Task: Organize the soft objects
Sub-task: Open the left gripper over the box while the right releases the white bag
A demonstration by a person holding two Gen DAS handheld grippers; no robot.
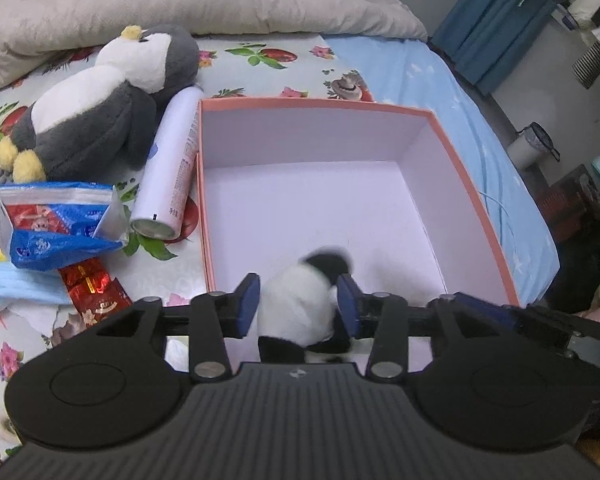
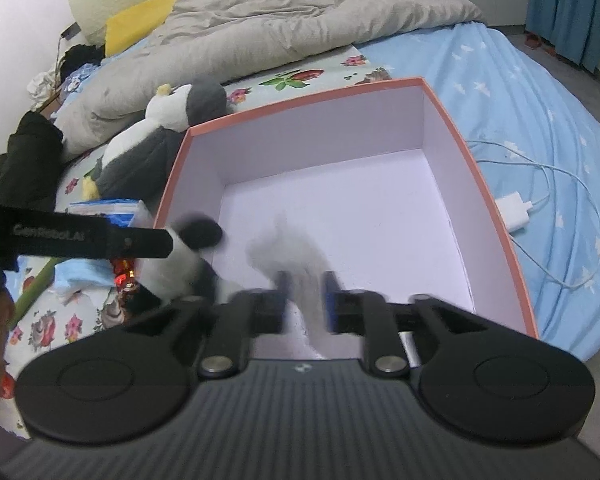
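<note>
Barely begun: box empty, two soft items poised over its near edge.

Left gripper clamps the panda plush above the box floor; right gripper pinches a blurred grey-white soft thing, unidentifiable. Penguin plush lies on the bed beside the box, spray can between them; unsorted.

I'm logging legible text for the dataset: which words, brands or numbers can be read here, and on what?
"GenRobot.AI": faint, on the black side of the left gripper, seen from the right wrist view.
White spray can: a column of print, too small to read.
Blue-and-red snack bag: printed characters, blurred.
Red foil packet: gold emblem, not readable.
</note>
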